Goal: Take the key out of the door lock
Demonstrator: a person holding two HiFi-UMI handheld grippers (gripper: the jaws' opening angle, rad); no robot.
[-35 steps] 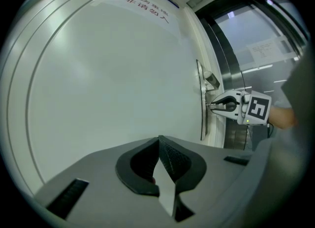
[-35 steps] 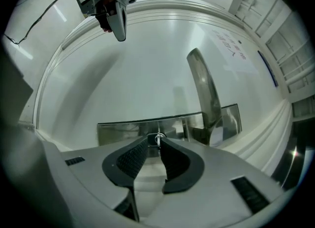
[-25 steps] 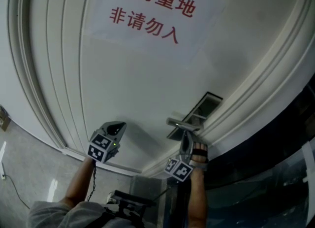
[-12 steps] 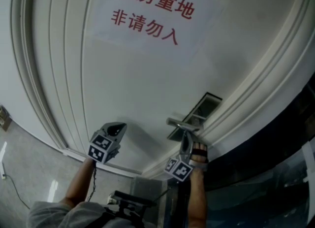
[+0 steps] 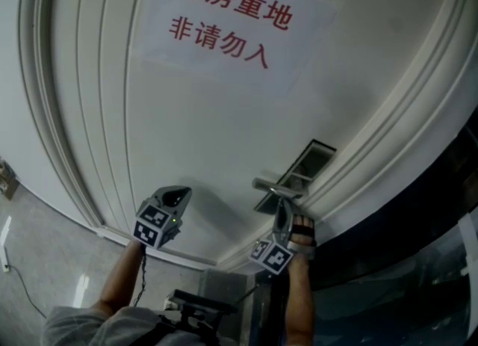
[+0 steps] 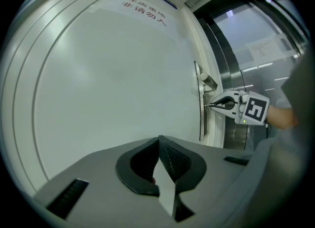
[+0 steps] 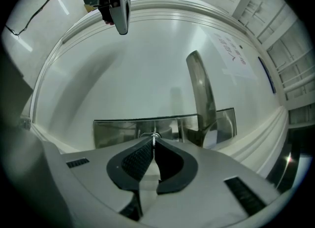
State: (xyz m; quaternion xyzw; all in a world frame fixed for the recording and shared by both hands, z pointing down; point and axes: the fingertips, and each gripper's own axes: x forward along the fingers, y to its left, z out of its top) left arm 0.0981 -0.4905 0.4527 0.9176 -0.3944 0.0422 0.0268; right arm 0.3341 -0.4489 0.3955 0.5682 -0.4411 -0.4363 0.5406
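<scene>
The white door (image 5: 216, 120) carries a steel lock plate (image 7: 123, 129) with a lever handle (image 7: 200, 91). In the right gripper view my right gripper (image 7: 154, 141) is shut on the small silver key (image 7: 154, 135), which sticks in the lock cylinder on the plate. The head view shows that right gripper (image 5: 281, 202) just below the handle (image 5: 272, 186). From the left gripper view, the key (image 6: 210, 105) is a thin line between the right gripper's tips and the plate (image 6: 201, 99). My left gripper (image 6: 159, 142) is shut and empty, held off the door panel to the left (image 5: 178, 193).
A paper sign (image 5: 231, 19) with red characters hangs high on the door. Raised moulding (image 5: 82, 113) frames the panel. A dark glass and metal frame (image 5: 418, 210) runs along the door's right edge. Grey floor (image 5: 45, 262) shows at lower left.
</scene>
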